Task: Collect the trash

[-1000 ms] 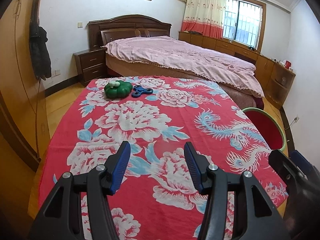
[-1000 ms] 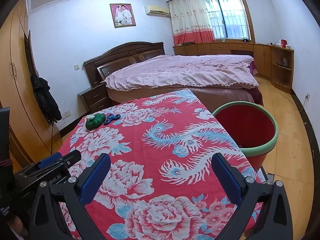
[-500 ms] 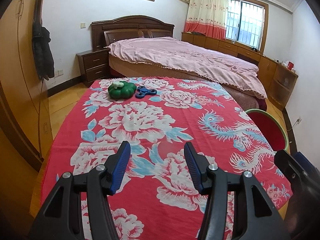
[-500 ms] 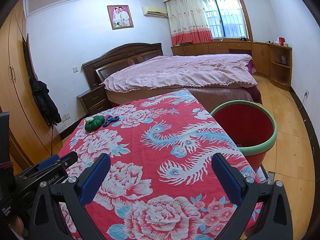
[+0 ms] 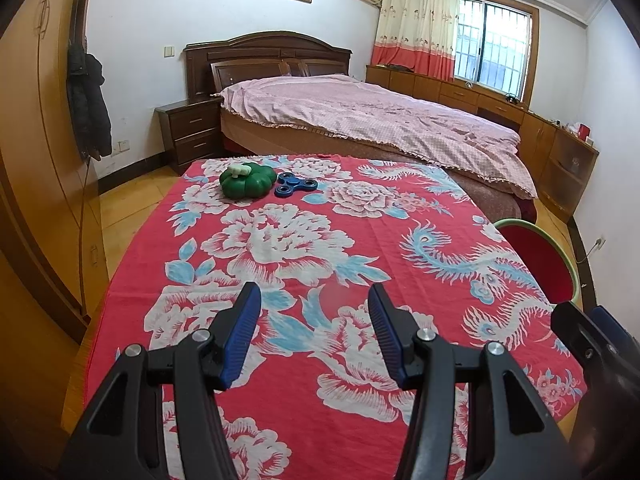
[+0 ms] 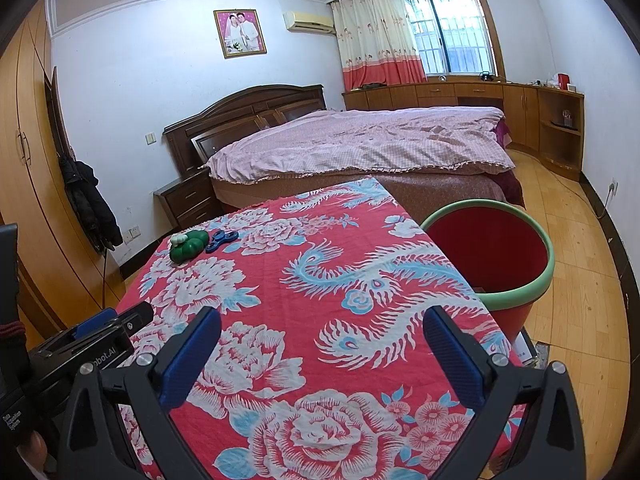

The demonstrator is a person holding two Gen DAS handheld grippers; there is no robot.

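Observation:
A green pumpkin-shaped toy point(image 5: 248, 182) with a pale stem and a blue fidget spinner point(image 5: 296, 187) lie side by side at the far end of the table with the red floral cloth point(image 5: 320, 264). They also show in the right wrist view, the toy point(image 6: 188, 245) and the spinner point(image 6: 221, 240). A red bin with a green rim point(image 6: 496, 256) stands on the floor at the table's right side. My left gripper point(image 5: 314, 308) is open and empty above the near part of the table. My right gripper point(image 6: 320, 328) is wide open and empty over the near right part.
A bed with a pink cover point(image 5: 368, 120) stands beyond the table, a dark nightstand point(image 5: 188, 136) to its left. A wooden wardrobe point(image 5: 32, 160) with a hanging dark jacket runs along the left. Low cabinets point(image 6: 460, 94) line the window wall.
Both views have shifted slightly: the toy and spinner sit a little further right in the left wrist view and the right wrist view looks a little higher. Both grippers stay open.

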